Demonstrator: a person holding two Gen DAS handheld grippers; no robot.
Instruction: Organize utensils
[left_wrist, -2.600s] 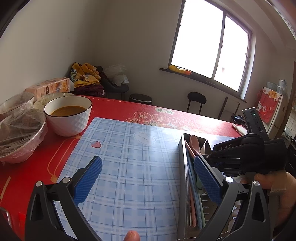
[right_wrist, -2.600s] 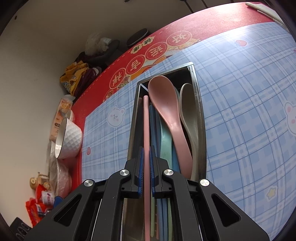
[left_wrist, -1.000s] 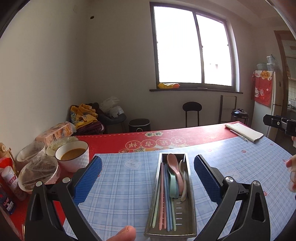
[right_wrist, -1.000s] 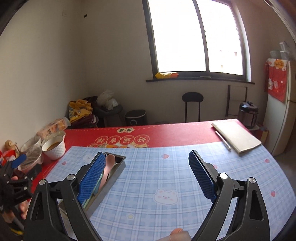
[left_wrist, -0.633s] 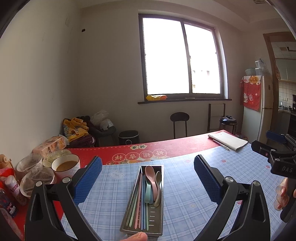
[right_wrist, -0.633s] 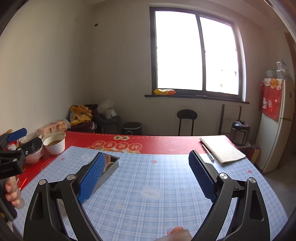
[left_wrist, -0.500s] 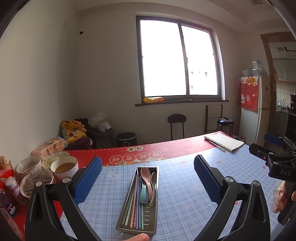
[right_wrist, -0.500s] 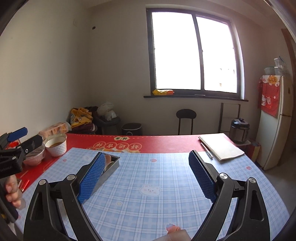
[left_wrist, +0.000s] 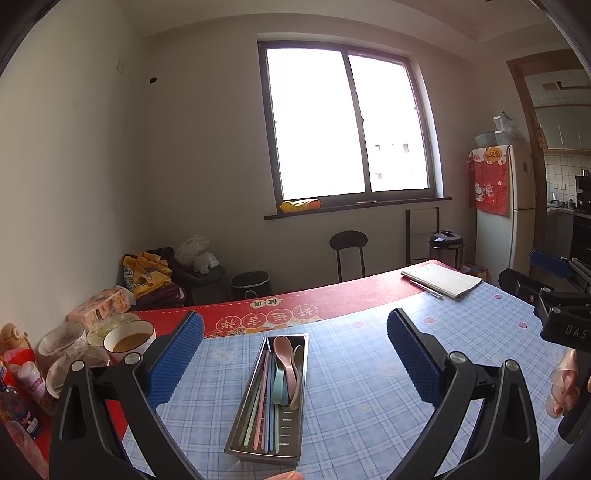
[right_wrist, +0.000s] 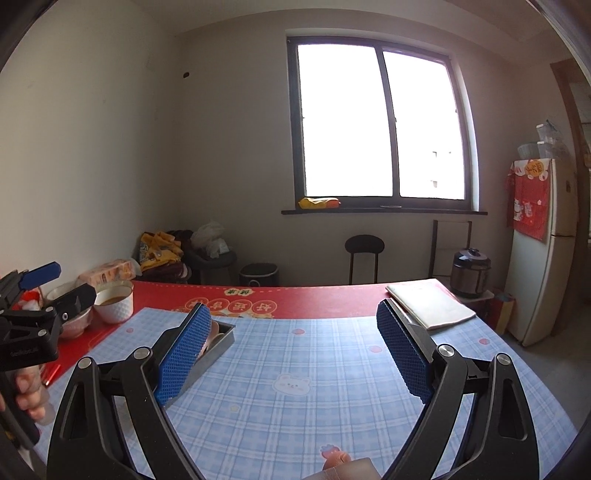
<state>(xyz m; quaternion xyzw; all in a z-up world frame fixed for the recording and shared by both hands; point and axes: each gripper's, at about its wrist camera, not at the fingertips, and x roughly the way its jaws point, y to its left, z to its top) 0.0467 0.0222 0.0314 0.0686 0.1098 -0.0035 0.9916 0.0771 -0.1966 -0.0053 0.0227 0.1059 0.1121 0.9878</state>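
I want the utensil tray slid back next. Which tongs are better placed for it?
Probably the left tongs: open, with the tray centred between them. The right tongs, also open, have it off beside their left finger.

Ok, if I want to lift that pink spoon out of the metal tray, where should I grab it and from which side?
Judging by its pose, grip the pink spoon at its raised bowl end, coming down from above. It lies lengthwise in the narrow steel utensil tray, its handle tucked among other utensils, so the tray walls block any sideways approach.
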